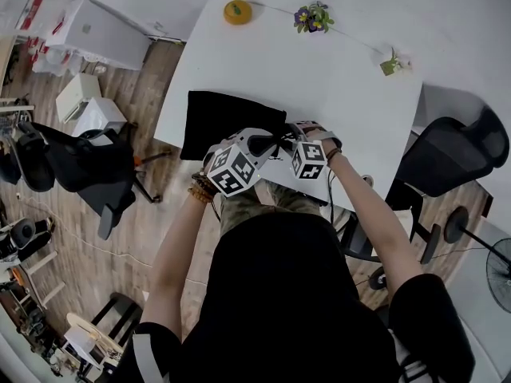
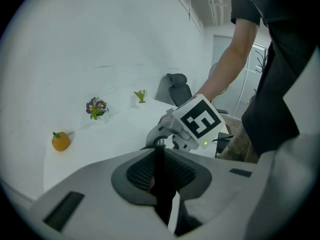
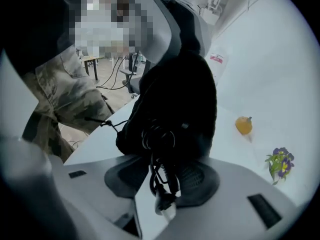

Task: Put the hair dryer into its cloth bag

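At the desk's point(image 1: 319, 86) near edge, the left gripper point(image 2: 159, 166) pinches the limp cloth bag's point(image 1: 227, 122) rim while the right gripper point(image 3: 161, 174) clamps half-closed on the springy, slip-prone coiled cord point(image 3: 159, 141), best gripped as a bundle, its dryer seemingly bagged.

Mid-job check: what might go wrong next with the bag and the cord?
The right tongs grip only the coiled cord; its plug dangles loose and may snag or slip free. The left tongs pinch just a thin fold of the cloth bag, which might pull out. Both work at the near edge of the table; anything dropped may fall off.
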